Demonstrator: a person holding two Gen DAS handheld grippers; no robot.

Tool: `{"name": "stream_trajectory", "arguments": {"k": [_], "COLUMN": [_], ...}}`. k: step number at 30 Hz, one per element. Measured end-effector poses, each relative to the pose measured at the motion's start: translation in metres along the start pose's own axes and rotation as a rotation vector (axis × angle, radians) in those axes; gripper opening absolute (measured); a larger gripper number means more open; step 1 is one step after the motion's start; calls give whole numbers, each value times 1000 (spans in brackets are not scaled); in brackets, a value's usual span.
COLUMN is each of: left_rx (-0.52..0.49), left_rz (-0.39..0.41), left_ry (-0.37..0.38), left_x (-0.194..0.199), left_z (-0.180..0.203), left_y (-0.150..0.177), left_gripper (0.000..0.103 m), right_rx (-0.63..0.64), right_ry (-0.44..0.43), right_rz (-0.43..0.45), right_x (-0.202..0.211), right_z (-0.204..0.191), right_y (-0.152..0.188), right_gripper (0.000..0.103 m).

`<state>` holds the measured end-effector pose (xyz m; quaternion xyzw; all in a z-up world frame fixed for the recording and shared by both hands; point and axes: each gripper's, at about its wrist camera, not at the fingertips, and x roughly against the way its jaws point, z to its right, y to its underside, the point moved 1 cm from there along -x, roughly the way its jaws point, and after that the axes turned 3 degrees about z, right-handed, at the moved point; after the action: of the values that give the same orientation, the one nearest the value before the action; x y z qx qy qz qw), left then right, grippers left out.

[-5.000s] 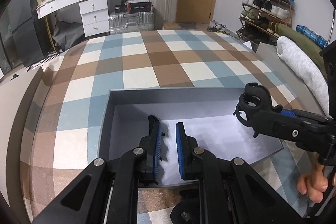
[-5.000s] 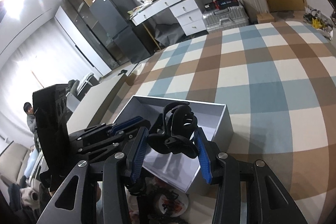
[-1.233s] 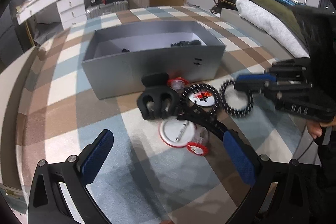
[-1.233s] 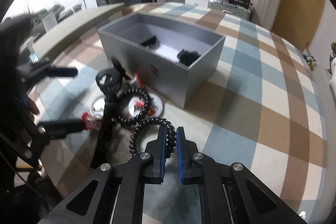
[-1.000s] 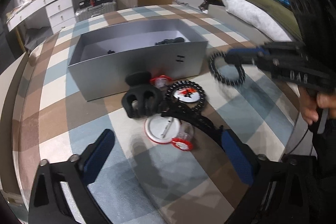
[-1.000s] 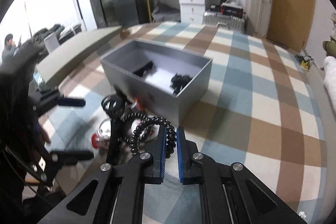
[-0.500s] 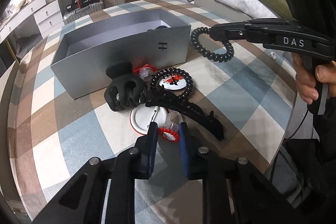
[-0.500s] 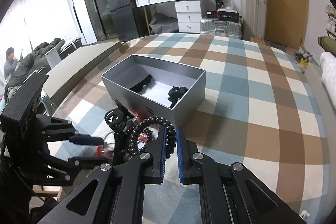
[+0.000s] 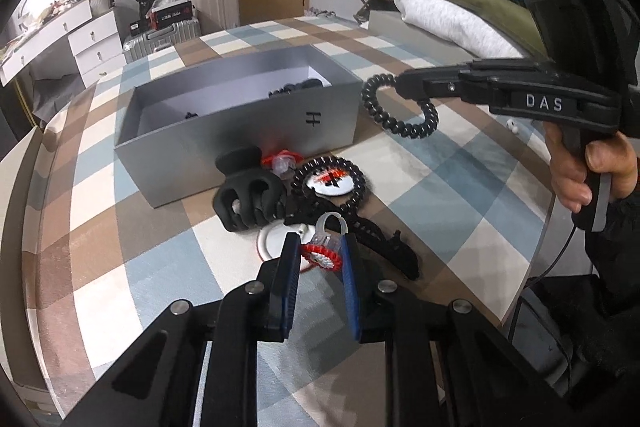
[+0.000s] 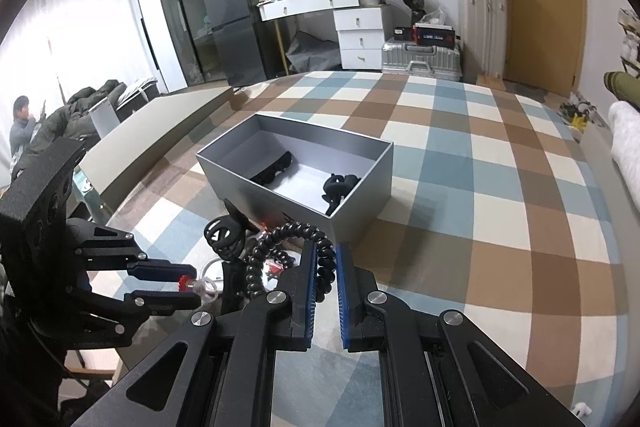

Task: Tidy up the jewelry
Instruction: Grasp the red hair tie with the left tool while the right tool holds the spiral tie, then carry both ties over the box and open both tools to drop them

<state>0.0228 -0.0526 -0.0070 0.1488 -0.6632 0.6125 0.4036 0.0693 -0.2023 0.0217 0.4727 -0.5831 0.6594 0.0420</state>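
Observation:
A grey open box (image 9: 240, 115) stands on the checked tablecloth and holds black hair pieces (image 10: 338, 189). In front of it lie a black claw clip (image 9: 250, 197), a black coil tie around a round badge (image 9: 330, 179), a long black clip (image 9: 376, 243) and a white round badge (image 9: 272, 241). My left gripper (image 9: 320, 253) is shut on a red-and-white ring with a clear band (image 9: 326, 249). My right gripper (image 10: 323, 259) is shut on a black coil hair tie (image 10: 288, 247), held in the air right of the box (image 9: 394, 111).
The checked table (image 10: 500, 187) stretches far and right behind the box. A small white earbud (image 9: 513, 125) lies near the right edge. Folded blankets (image 9: 448, 15), a shoe rack, suitcases and a white dresser (image 10: 356, 27) stand beyond the table.
My left gripper went from wide open to shut around the red-and-white ring. My right gripper lifted the black coil tie off the table and carried it up beside the box.

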Motion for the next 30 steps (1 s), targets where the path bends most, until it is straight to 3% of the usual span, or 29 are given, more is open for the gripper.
{"name": "stream_trajectory", "arguments": {"k": [19, 30], "left_rx": [176, 233], "left_rz": [212, 253], "left_ry": [-61, -98], "left_x": [30, 29], "left_z": [-32, -54], "left_y": [-16, -27], "left_gripper": [15, 15], "right_rx": [-80, -143], "right_ry": [-32, -47], "right_rz": [95, 108], "right_x": [9, -2], "right_z": [3, 7], "right_y": [-8, -24], "right_gripper": [9, 9]}}
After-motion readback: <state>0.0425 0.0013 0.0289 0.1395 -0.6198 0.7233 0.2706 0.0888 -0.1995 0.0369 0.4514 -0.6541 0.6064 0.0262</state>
